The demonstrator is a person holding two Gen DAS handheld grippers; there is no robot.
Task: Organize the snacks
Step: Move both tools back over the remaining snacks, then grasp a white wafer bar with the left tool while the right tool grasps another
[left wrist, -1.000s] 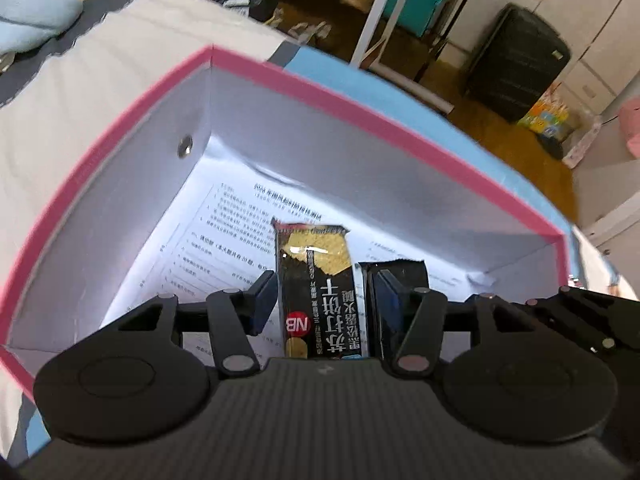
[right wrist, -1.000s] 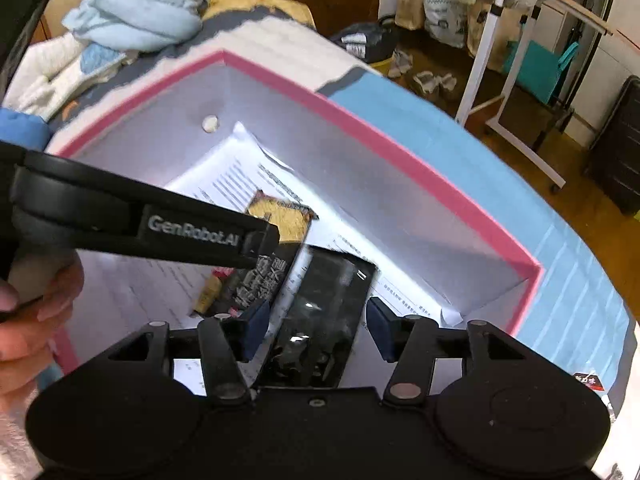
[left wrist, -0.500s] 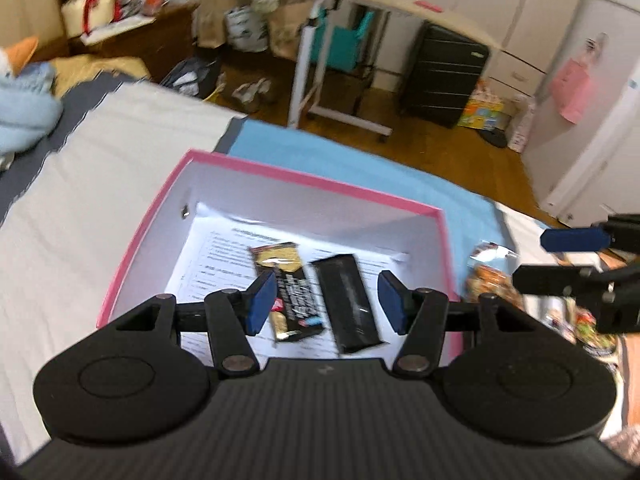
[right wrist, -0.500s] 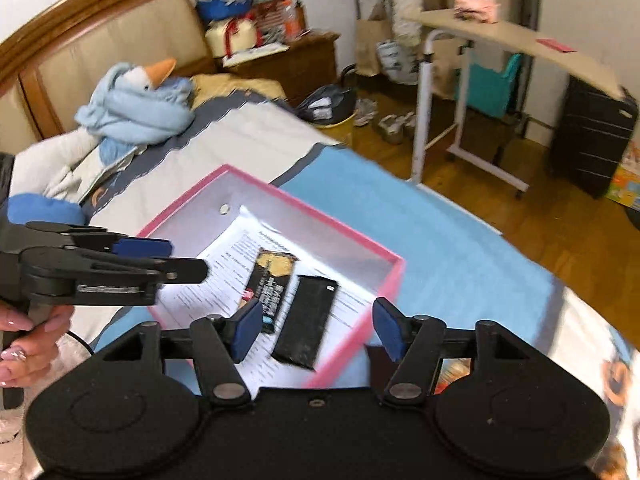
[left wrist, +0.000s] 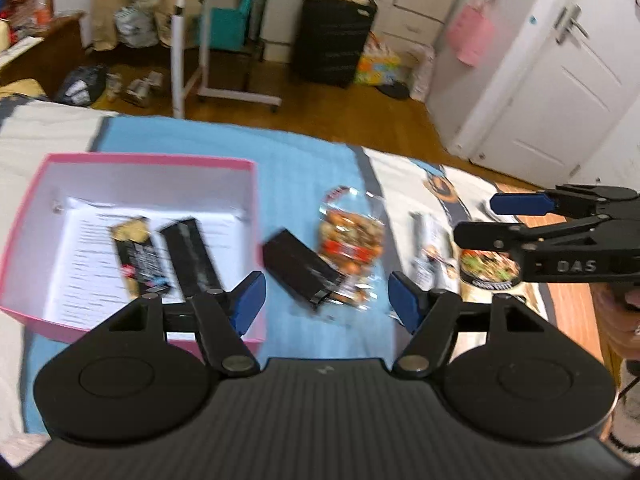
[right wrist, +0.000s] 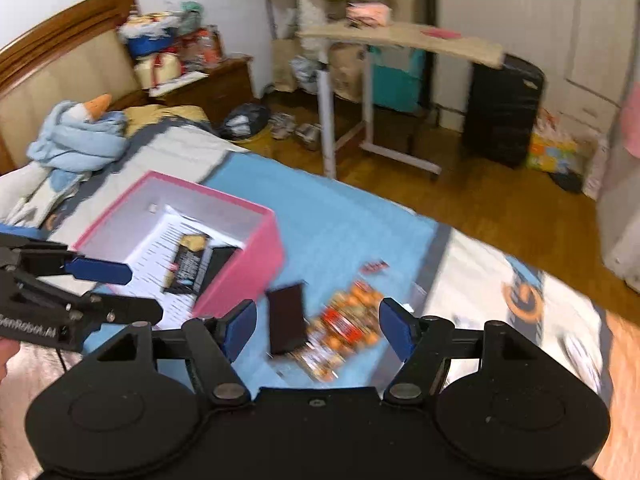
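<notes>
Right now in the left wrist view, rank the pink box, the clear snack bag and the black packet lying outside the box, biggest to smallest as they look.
1. pink box, clearly the largest.
2. clear snack bag.
3. black packet. It overlaps the bag's lower edge, so these two are close; motion blur makes that order less sure.
</notes>
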